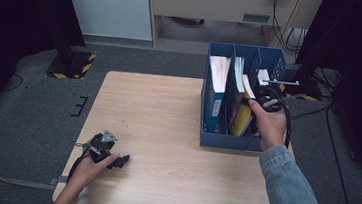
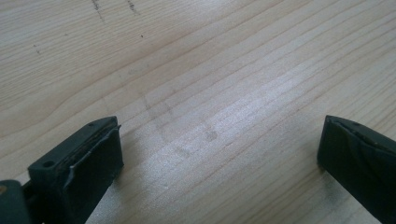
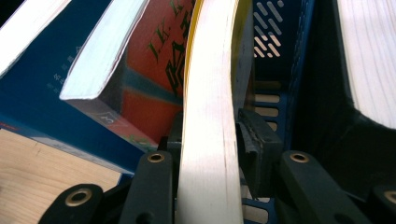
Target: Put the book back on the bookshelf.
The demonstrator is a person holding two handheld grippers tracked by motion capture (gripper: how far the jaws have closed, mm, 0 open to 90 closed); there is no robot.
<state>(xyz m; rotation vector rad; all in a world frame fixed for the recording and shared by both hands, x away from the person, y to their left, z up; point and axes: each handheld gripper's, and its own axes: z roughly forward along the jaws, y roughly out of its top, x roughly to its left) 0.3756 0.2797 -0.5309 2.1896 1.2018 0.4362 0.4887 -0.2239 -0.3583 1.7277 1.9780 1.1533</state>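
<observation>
A blue file organizer [image 1: 225, 140] with three slots stands on the right side of the wooden table [image 1: 167, 116]. In its middle slot a thin yellow-covered book [image 1: 241, 119] leans, and my right gripper [image 1: 247, 101] is shut on that book's top edge. In the right gripper view the yellow-covered book's cream page edge [image 3: 210, 93] runs up between the two pads [image 3: 254, 140] of the right gripper [image 3: 212, 137]. My left gripper [image 1: 124, 161] lies on the table near the front left corner. Its jaws stand wide apart over bare wood, so the left gripper [image 2: 219, 144] is open.
A blue book [image 1: 215, 105] fills the organizer's left slot, and a red book [image 3: 154, 70] leans beside the yellow one. White pages [image 3: 373, 60] stand in the right slot. Dark floor, cables and a yellow-black striped stand base [image 1: 72, 65] surround the table.
</observation>
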